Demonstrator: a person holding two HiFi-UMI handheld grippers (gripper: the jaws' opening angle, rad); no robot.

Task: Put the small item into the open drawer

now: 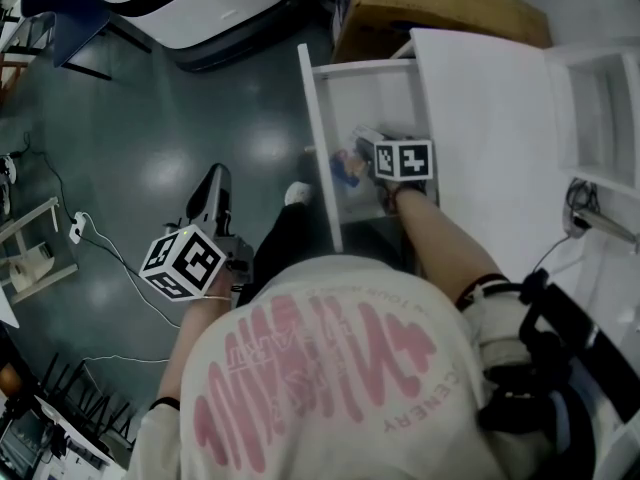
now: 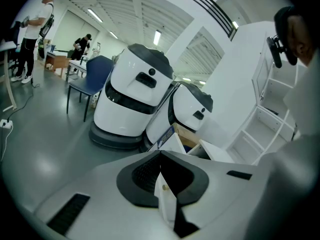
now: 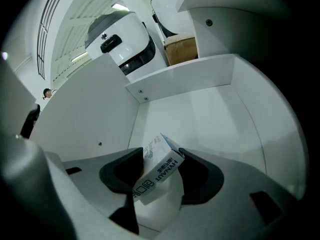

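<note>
The small item is a white box with blue print (image 3: 155,176). It lies tilted between the jaws of my right gripper (image 3: 162,165), inside the open white drawer (image 3: 210,114). The jaws have spread and the pads (image 3: 200,176) do not press flat on it; only its corners touch them. In the head view the right gripper (image 1: 368,150) reaches down into the drawer (image 1: 320,138), with the item (image 1: 346,166) at its tip. My left gripper (image 1: 213,190) hangs over the floor to the left, its jaws shut on nothing (image 2: 160,156).
The drawer sticks out of a white cabinet (image 1: 490,108). A cardboard box (image 1: 430,13) stands behind it. Big white rounded machines (image 2: 132,99) stand on the grey floor beyond. Cables (image 1: 100,253) run along the floor at left. A foot (image 1: 297,194) is beside the drawer.
</note>
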